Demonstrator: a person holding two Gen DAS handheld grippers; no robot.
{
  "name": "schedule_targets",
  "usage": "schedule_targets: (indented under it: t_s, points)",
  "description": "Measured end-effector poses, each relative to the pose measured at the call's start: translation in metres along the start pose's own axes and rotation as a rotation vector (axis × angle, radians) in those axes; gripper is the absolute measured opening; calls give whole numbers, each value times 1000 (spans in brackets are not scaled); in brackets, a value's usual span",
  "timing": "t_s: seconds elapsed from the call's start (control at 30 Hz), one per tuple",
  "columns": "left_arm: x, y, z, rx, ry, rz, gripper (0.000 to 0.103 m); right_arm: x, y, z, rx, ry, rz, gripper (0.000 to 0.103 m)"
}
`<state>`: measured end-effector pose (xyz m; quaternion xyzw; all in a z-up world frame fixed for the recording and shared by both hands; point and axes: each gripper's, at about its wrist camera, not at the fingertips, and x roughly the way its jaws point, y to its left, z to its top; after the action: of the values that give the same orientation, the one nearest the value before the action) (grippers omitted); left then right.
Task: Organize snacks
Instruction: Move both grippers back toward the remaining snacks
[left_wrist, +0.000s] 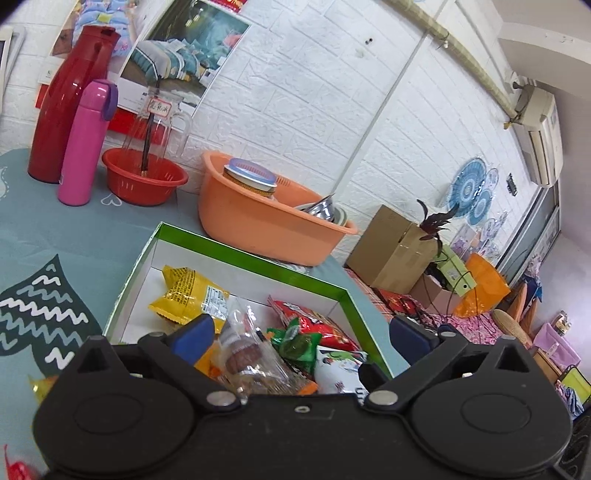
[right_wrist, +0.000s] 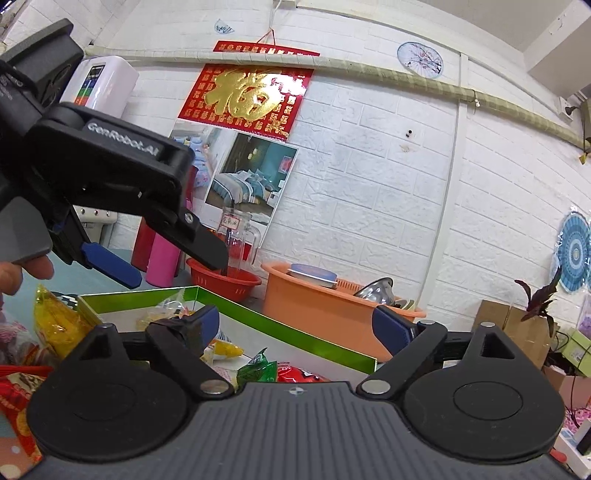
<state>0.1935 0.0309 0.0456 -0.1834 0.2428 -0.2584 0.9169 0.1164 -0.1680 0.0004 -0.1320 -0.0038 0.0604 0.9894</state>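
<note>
- The left gripper (left_wrist: 301, 332) is held with its fingers spread wide apart above the snack box (left_wrist: 255, 258); nothing is gripped.
- The right gripper (right_wrist: 295, 325) is also seen with its fingers wide apart and nothing between them.
- Inside the green-edged box, a yellow packet (left_wrist: 192, 295), a clear wrapped snack (left_wrist: 251, 358) and a red packet (left_wrist: 314, 321) are found.
- More packets (right_wrist: 55, 325) are seen on the tabletop, left of the box.
- Behind the box, an orange basin (left_wrist: 258, 221) is placed.

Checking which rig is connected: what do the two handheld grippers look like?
Both are black plastic, with round pivot discs, silver rivets and blue-padded fingers. The left gripper shows white "GenRobot.AI" lettering in the right wrist view. The right gripper has a ribbed grey top plate.
</note>
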Motion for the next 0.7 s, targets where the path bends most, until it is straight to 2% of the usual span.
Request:
schedule_targets:
  t_s: [0.17,0.3,0.4,0.57,0.7]
  points:
    - [-33,-5,-17,-5,14,-1,103,-22,2,1,22,45,51,103]
    - [-55,-4,-44,3,51,13,103,-38,9,-5,42,110,123,103]
    - [-69,5,-67,-34,80,16,103,-50,17,-12,40,159,187,103]
    - [-82,20,-92,-100,116,26,103,-62,34,-21,37,240,310,103]
    - [-78,27,-91,-120,127,33,103,-60,50,-22,52,285,396,103]
